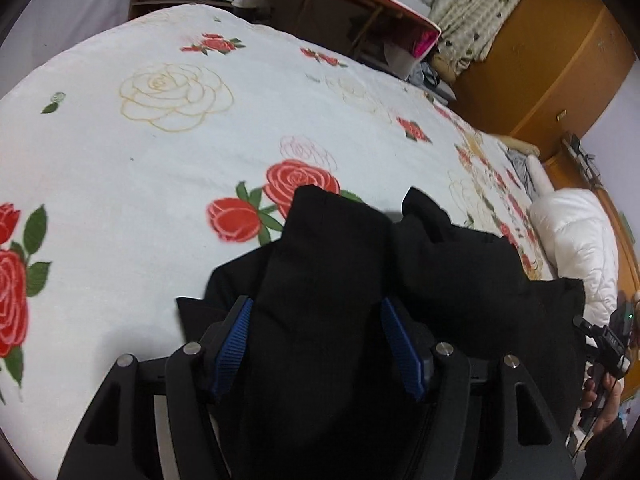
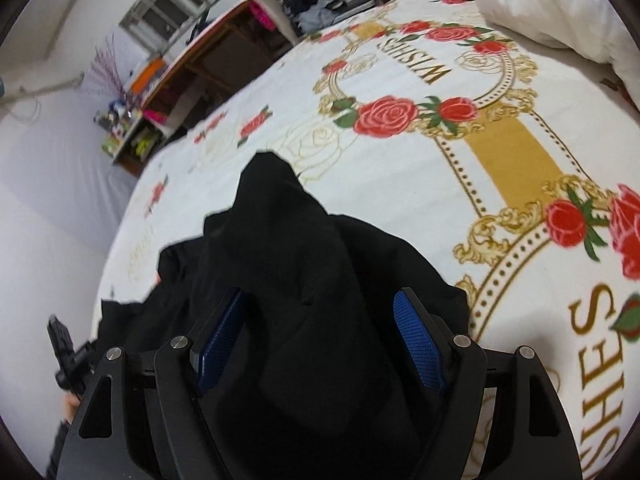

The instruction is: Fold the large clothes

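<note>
- The left gripper (image 1: 316,312) points down at the bed, its two blue pads (image 1: 236,346) spread apart, with a fold of the black garment (image 1: 320,280) lying in the gap between them.
- The cloth fills that gap, but whether the pads press on it cannot be told; the fabric drapes over the fingers rather than being visibly squeezed.
- The right gripper (image 2: 320,312) is likewise tilted down, its blue pads (image 2: 420,344) standing wide, and the same black garment (image 2: 304,280) runs up between them.
- In the right wrist view a sliver of gap shows between the cloth and each pad, so nothing looks pinched there.
- Ahead of both tools the garment lies bunched in a rumpled heap, peaks of cloth rising just beyond the fingertips.
- The garment rests on a white rose-print blanket (image 1: 160,160) that covers the bed and spreads out well beyond the heap.
- To the right of the left gripper, a hand (image 1: 600,396) holds the other tool's dark handle at the picture's edge.
- Far beyond the tools stand a wooden desk (image 1: 340,12) and a white quilt (image 1: 572,240), well apart from the garment.
</note>
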